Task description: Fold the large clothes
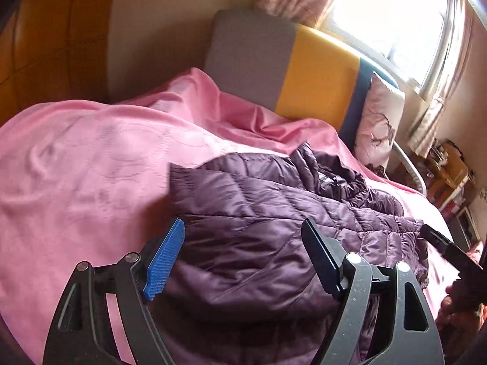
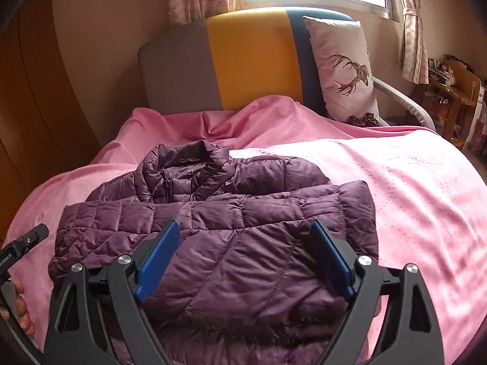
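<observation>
Fingers of the right gripper (image 2: 245, 255) stand wide apart with nothing between the blue pads, hovering over the near hem of the purple down jacket (image 2: 219, 228). The left gripper (image 1: 243, 255) is likewise spread and empty, poised above the jacket's near-left part; in the right wrist view its dark tip shows just off the jacket's left edge.

The jacket lies on the pink bedspread (image 2: 411, 188), collar pointing away toward the headboard, with a sleeve folded across the chest as a quilted band. It looks partly folded, the lower half bulging up nearest the grippers.

Beyond the jacket's collar the bedspread bunches in creases, then comes the grey, yellow and blue headboard (image 2: 249, 57), with a deer-print pillow (image 2: 341, 67) leaning against it to the jacket's far right, and the bright window behind.

Risk, as I judge it: the shell is slick and puffy, so a shallow pinch may take only the top layer, letting the crossed sleeve slide off and undo the fold. Closing too deep could catch the bedspread along with the hem and drag it.
</observation>
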Demonstrator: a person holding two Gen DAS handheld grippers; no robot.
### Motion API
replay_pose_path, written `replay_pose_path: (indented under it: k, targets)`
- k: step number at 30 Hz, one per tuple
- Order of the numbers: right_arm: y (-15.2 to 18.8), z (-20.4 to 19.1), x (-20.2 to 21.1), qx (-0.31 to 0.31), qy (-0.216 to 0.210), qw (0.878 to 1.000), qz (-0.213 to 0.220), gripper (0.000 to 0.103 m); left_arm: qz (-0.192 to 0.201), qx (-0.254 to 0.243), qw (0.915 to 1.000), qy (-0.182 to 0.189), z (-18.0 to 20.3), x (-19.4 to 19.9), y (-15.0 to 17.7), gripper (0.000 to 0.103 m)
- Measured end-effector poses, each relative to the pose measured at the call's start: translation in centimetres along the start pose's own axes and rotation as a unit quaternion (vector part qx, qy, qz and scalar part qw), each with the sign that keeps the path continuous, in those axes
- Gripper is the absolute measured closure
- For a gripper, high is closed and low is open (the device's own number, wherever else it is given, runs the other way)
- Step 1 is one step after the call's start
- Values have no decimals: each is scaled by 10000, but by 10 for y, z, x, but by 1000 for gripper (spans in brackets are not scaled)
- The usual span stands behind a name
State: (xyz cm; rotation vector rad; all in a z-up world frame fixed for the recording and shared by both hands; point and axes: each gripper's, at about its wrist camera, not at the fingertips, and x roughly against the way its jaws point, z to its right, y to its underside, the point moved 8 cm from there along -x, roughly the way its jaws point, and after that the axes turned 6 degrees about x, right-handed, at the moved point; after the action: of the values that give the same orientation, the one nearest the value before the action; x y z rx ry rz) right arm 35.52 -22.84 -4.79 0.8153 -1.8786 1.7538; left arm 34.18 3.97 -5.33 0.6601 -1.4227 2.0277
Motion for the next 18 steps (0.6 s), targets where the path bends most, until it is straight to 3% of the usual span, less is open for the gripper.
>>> replay_pose_path:
  k: [4, 8, 18]
  targets:
    - [5, 11, -42, 9, 308, 9992, -254, 12, -338, -168, 9993, -46, 13, -39, 8, 25]
    - [25, 22, -74, 16, 323, 9981, -516, 11, -701, -217, 9972, -129, 6, -72, 31, 25]
    - [43, 21, -106, 306, 495, 9957, -721, 11, -561, -396, 9973, -272, 4, -81, 50, 25]
